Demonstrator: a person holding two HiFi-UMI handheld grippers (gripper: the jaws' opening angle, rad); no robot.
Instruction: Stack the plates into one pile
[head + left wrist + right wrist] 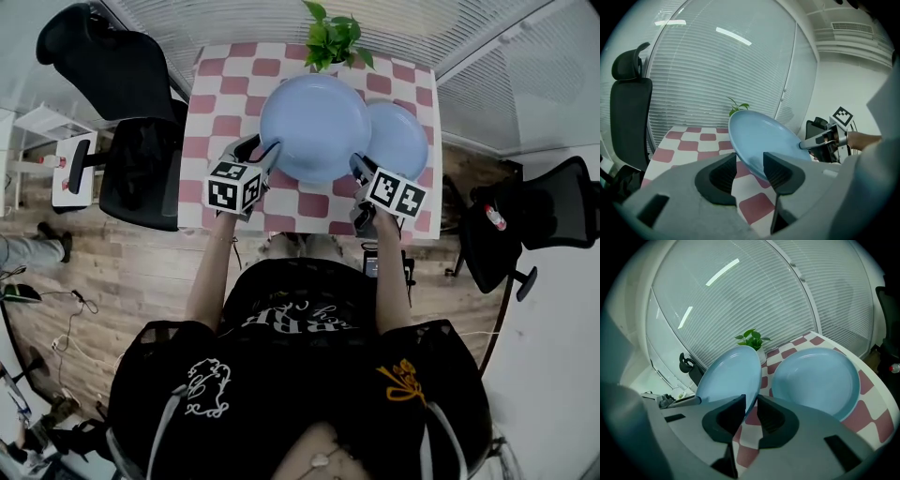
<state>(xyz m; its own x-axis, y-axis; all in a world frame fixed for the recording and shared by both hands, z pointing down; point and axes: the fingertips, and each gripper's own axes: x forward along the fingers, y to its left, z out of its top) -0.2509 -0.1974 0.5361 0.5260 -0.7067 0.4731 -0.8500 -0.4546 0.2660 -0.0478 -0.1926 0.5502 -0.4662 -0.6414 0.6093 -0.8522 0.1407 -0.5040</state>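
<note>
A light blue plate (314,127) hangs tilted above the pink-and-white checked table (225,103), held by its rim from both sides. My left gripper (265,150) is shut on its left edge; in the left gripper view the plate (761,136) runs away from the left gripper (750,171) toward the right gripper (820,139). My right gripper (358,167) is shut on the plate's near right edge, and in its own view the right gripper (751,411) pinches the rim of the plate (729,378). A second blue plate (403,141) (815,380) lies flat on the table at the right, partly under the raised one.
A potted plant (333,37) stands at the table's far edge, behind the plates. One black office chair (131,84) is at the table's left, another (525,225) at its right. Window blinds run behind the table.
</note>
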